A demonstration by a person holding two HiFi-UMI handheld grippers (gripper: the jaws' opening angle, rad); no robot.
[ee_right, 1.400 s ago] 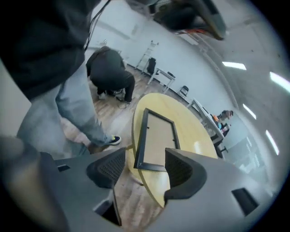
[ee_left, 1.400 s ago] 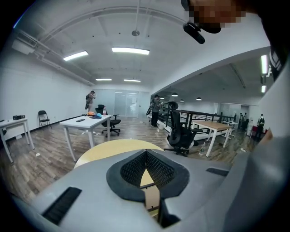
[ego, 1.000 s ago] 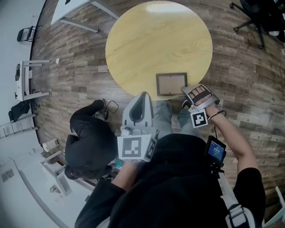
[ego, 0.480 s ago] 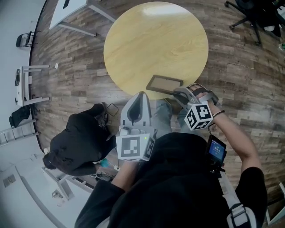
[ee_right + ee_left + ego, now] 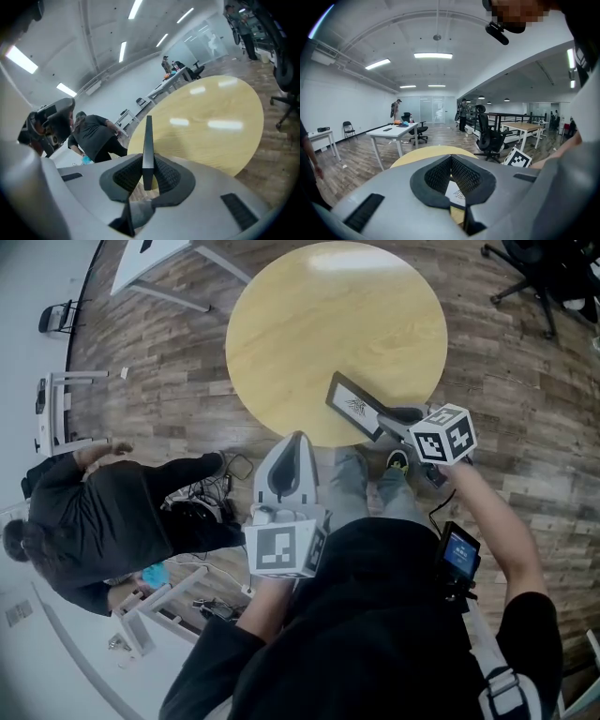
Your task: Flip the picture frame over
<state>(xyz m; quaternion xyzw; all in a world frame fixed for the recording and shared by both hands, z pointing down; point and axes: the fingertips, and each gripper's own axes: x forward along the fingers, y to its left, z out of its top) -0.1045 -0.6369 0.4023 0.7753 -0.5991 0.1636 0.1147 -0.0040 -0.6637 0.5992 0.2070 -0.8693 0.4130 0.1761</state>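
Head view with both gripper views. The right hand-held gripper (image 5: 392,420) holds the picture frame (image 5: 354,405) by one edge. Its jaws have just been closing, and in the right gripper view the dark ribbed pads (image 5: 165,174) press on either side of the frame (image 5: 148,140), which appears edge-on as a thin black bar between them. A second ago the frame lay flat at the near rim of the round, pale-wood bench (image 5: 328,324), with this gripper at its right corner. Half a second ago it was tipped up at a shallow slant. It is now raised steeply over the same near rim, with a pale face bearing a small dark emblem turned toward the head camera; whether its lower edge touches the bench cannot be told. The marker cube (image 5: 441,434) has rolled over with the wrist and sits higher in the view. The left hand-held gripper (image 5: 298,441) hangs short of the bench rim, much where it was, with its pads (image 5: 461,176) meeting at the tips and nothing between them. The second person (image 5: 103,512), crouched on the plank floor (image 5: 159,381), has shifted farther left. An office chair (image 5: 544,268) stands at upper right.
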